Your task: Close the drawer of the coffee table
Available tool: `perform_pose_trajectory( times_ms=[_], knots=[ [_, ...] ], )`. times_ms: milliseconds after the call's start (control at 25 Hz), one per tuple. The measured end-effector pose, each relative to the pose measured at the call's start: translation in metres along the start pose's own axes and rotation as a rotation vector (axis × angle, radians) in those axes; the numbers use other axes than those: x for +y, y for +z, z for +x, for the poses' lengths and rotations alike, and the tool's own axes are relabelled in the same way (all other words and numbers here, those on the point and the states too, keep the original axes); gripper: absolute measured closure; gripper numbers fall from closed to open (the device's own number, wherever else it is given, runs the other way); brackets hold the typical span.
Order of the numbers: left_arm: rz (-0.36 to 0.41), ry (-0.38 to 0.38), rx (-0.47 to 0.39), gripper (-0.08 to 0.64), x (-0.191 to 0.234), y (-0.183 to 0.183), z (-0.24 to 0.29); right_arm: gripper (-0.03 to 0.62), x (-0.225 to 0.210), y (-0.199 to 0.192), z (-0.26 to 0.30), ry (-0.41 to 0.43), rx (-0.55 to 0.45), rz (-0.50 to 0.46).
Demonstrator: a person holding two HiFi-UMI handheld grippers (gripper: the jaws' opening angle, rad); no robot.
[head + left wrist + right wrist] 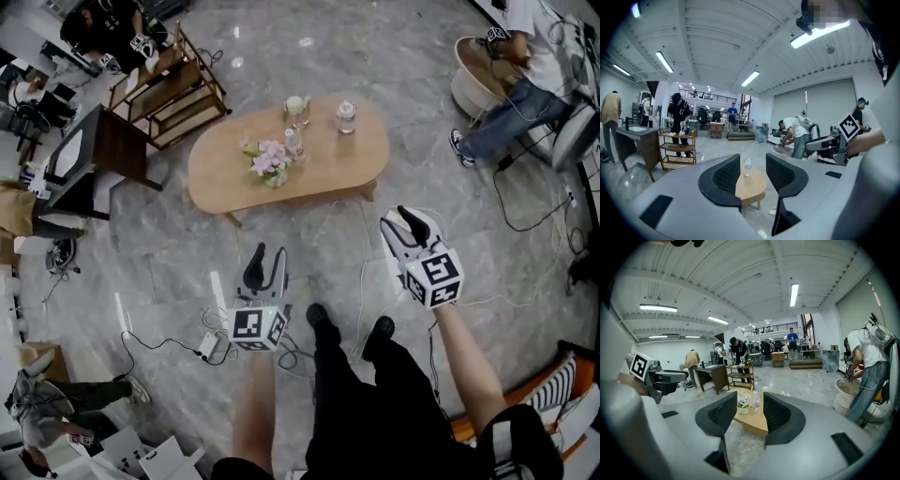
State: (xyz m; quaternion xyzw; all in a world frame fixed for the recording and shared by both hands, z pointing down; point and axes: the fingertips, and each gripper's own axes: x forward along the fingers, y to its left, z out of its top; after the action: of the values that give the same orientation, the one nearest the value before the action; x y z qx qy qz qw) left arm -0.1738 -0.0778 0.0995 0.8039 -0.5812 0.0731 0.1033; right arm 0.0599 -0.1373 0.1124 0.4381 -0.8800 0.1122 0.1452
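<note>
Well ahead of the empty, half-open fingers of left gripper (265, 257) and right gripper (410, 217) lies the coffee table worktop (328, 167), long axis crosswise, right seemingly nearer.

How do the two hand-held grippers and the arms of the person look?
The left hand-held gripper and the right hand-held gripper each have a white body, black textured pads and a white cube with black square markers. No sleeves cover the forearms.
</note>
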Motion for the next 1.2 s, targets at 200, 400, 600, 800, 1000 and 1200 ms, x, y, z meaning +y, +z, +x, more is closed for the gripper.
perform_pose_trajectory(
  times_ms=[200, 400, 600, 800, 1000, 1200],
  knots=[
    [-0.053, -0.021, -0.046, 0.383, -0.043, 0.041, -0.028, 0.446, 0.015, 0.037, -0.051, 0.029, -0.059, -0.009],
    [-0.068, -0.03, -0.127, 0.405, -0.079, 0.08, -0.064, 0.446, 0.035, 0.066, -0.102, 0.063, -0.131, -0.02],
    [-0.028, -0.044, -0.174, 0.468, -0.109, 0.102, -0.109, 0.457, 0.063, 0.082, -0.147, 0.101, -0.17, -0.074],
    [-0.032, -0.055, -0.177, 0.498, -0.131, 0.101, -0.145, 0.493, 0.081, 0.076, -0.185, 0.109, -0.185, -0.078],
    [-0.02, -0.071, -0.162, 0.541, -0.147, 0.094, -0.158, 0.571, 0.087, 0.068, -0.21, 0.107, -0.2, -0.043],
    [-0.011, -0.074, -0.16, 0.546, -0.151, 0.092, -0.16, 0.58, 0.09, 0.062, -0.218, 0.122, -0.204, -0.038]
  ],
)
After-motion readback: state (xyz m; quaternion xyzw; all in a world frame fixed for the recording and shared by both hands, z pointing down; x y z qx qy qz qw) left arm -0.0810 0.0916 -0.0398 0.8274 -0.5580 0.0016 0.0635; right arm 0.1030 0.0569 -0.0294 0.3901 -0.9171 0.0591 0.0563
